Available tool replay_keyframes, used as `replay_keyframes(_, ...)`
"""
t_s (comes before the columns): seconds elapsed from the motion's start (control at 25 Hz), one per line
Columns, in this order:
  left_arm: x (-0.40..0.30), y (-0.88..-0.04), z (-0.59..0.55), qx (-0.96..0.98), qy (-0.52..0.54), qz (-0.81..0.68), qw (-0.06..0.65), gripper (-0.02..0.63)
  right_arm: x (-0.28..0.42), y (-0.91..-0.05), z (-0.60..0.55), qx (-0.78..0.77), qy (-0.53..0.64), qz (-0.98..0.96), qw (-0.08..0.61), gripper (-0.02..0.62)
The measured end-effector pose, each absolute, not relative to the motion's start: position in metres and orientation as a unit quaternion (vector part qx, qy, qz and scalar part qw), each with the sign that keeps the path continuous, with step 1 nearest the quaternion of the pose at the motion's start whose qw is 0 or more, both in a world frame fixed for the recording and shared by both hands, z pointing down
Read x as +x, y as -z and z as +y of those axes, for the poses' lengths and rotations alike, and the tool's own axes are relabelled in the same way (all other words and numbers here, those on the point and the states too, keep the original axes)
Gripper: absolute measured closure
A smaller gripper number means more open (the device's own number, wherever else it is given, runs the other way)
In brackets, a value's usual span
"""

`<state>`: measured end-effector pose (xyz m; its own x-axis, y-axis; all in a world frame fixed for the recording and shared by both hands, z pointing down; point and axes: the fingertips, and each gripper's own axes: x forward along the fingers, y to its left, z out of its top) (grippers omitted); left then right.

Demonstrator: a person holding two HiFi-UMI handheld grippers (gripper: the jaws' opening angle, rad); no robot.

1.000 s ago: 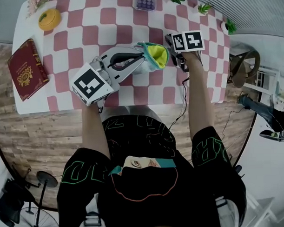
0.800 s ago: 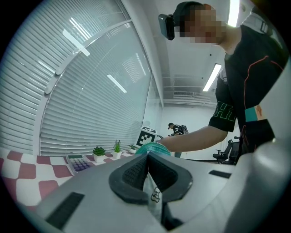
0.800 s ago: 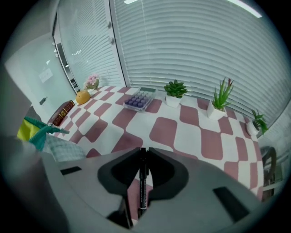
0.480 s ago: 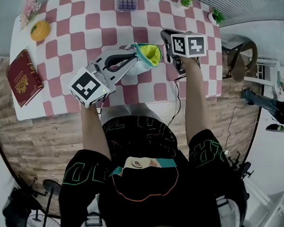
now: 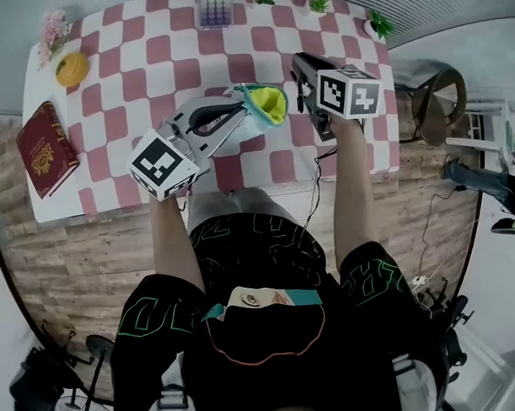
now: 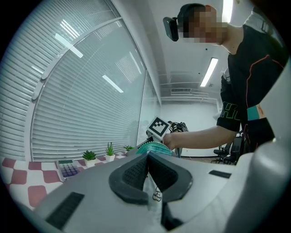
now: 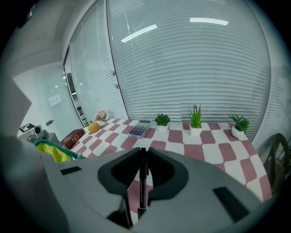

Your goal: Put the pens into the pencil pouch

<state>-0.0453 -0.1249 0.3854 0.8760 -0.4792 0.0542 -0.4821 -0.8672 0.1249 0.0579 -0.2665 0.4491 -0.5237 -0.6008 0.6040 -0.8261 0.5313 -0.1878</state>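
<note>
1. Nearest the person, the left gripper (image 5: pixel 235 113) reaches over the front of the checked worktop (image 5: pixel 143 78). In the left gripper view its jaws are pressed together on a fold of the pencil pouch's pale fabric, with no gap between them.
2. The pencil pouch (image 5: pixel 265 102) hangs from that grip above the worktop. It extends away from the left jaws towards the right hand, and its teal-rimmed mouth gapes to show the yellow lining.
3. Just beside the mouth, on its right, is the right gripper (image 5: pixel 303 72). In the right gripper view its jaws are narrow and clamped on a slim black pen (image 7: pixel 141 184). The pen's long axis runs up and down in the slot between them, one end at the jaw tips and the other below.
4. The coming move seems to turn on one relation. Seen from the right jaws, the pouch mouth lies to the left and slightly lower, as the yellow lining at the left edge of the right gripper view shows. The right hand has the pen and is close to the opening. It probably needs to swing left and tip the pen end-first, lining its long axis up with the mouth, while the left hand holds the pouch open.
5. Farther off, a red book (image 5: pixel 43 149) lies at the worktop's left edge, well apart from the pouch.
6. Along the back are a calculator (image 5: pixel 214 8) and small potted plants (image 5: pixel 319 2), next to the blinds.
</note>
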Motion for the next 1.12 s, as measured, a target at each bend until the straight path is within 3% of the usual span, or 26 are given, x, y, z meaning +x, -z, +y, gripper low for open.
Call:
replay_keyframes(0.52,-0.009,-0.374,-0.122,0.969,-0.023,-0.242,0.050,0.604,0.094,-0.385,-0.255,0.441,-0.179,-0.866,0.154,0.535)
replay_keyframes(1.12,0.028,-0.367,-0.124,0.970,-0.055,-0.235,0.030,0.604,0.120,-0.294,-0.233,0.425,-0.130,-0.896,0.003,0.535)
